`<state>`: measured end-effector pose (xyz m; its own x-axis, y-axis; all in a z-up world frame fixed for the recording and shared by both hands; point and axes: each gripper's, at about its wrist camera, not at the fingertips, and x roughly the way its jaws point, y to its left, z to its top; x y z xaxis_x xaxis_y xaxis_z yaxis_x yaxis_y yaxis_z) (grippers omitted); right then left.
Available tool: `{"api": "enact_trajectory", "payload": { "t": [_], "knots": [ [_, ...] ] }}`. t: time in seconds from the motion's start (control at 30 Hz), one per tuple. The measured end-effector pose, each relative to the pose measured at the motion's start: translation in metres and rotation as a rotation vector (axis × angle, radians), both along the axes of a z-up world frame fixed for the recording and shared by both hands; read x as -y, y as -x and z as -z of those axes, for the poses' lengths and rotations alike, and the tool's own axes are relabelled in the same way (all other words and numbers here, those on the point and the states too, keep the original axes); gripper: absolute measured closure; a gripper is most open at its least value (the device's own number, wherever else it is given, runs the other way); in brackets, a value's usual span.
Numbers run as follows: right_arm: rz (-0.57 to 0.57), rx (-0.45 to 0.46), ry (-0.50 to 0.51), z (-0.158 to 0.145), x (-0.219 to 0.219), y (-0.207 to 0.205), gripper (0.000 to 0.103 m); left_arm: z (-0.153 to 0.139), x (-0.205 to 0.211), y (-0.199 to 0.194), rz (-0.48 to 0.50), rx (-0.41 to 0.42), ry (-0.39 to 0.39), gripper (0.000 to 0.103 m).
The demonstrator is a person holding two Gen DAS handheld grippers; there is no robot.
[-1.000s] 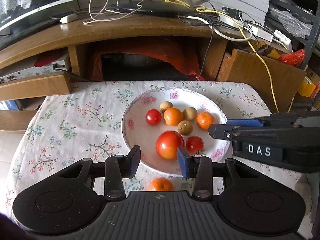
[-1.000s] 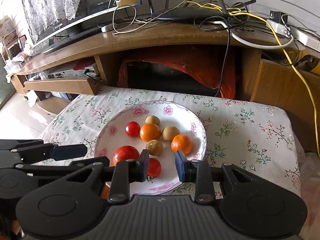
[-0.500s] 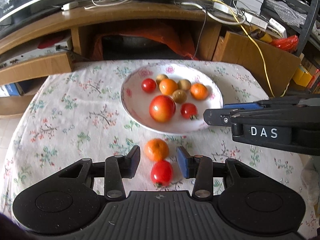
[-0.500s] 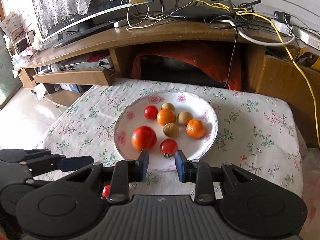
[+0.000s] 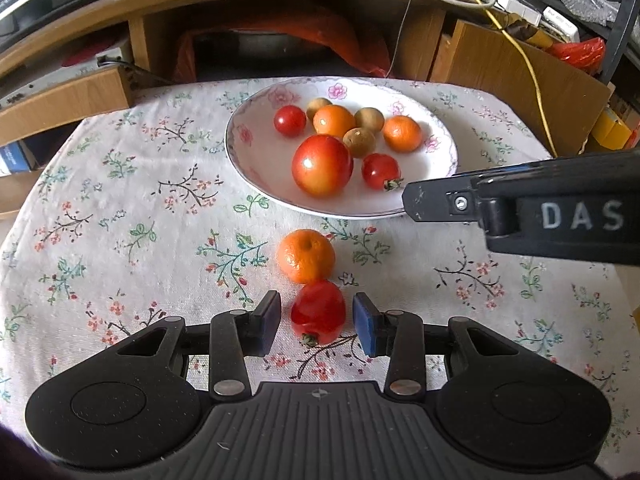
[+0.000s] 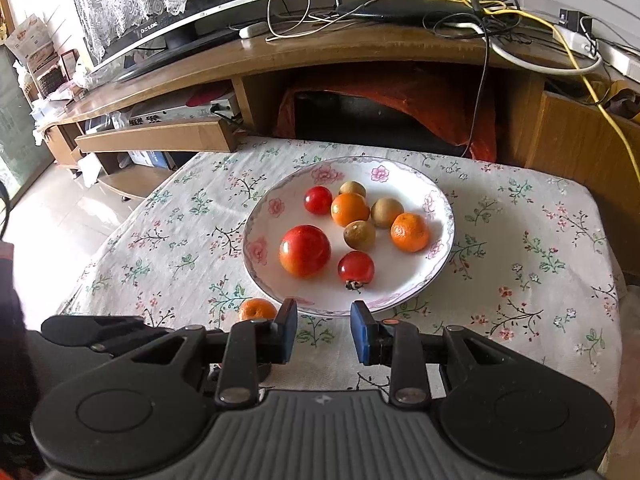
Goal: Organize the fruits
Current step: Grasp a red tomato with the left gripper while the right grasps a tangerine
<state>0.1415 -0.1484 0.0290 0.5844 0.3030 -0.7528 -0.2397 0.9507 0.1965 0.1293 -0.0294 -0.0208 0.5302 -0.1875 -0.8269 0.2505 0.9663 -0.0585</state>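
A white floral plate [image 5: 256, 168] [image 6: 440, 264] on the flowered tablecloth holds a large tomato [image 5: 322, 165], two small tomatoes, two tangerines and three brown fruits. On the cloth in front of it lie a tangerine [image 5: 306, 255] [image 6: 257, 309] and a small red tomato [image 5: 318, 312]. My left gripper [image 5: 317, 323] is open, its pads on either side of that tomato with small gaps. My right gripper [image 6: 324, 330] is open and empty, just short of the plate's near rim; it also shows at the right of the left wrist view [image 5: 520, 212].
A wooden TV stand [image 6: 360, 52] with a monitor, cables and a router runs behind the table. A cardboard box [image 5: 520, 80] stands at the right. The table edge falls away to the floor on the left [image 6: 52, 216].
Both grippers pulled back from the plate. The left gripper dropped toward the cloth, so the loose tomato now lies between its pads. The right gripper opened a little wider.
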Motion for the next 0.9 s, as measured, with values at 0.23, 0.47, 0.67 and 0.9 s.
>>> {"api": "enact_trajectory", "payload": {
  "t": [0.23, 0.47, 0.67, 0.9],
  "knots": [
    [-0.012, -0.024, -0.015, 0.005, -0.004, -0.003, 0.074, 0.000, -0.003, 0.001, -0.005, 0.010, 0.007, 0.066],
    [-0.026, -0.036, -0.033, 0.008, -0.010, -0.004, 0.074, -0.005, -0.014, 0.014, 0.018, 0.000, 0.005, 0.067],
    [-0.054, -0.070, -0.052, 0.017, -0.025, -0.011, 0.074, -0.010, -0.034, 0.025, 0.004, -0.012, 0.033, 0.067],
    [-0.090, -0.112, -0.048, 0.028, -0.055, -0.025, 0.074, -0.008, -0.050, 0.022, -0.021, -0.031, 0.051, 0.066]
  ]
}}
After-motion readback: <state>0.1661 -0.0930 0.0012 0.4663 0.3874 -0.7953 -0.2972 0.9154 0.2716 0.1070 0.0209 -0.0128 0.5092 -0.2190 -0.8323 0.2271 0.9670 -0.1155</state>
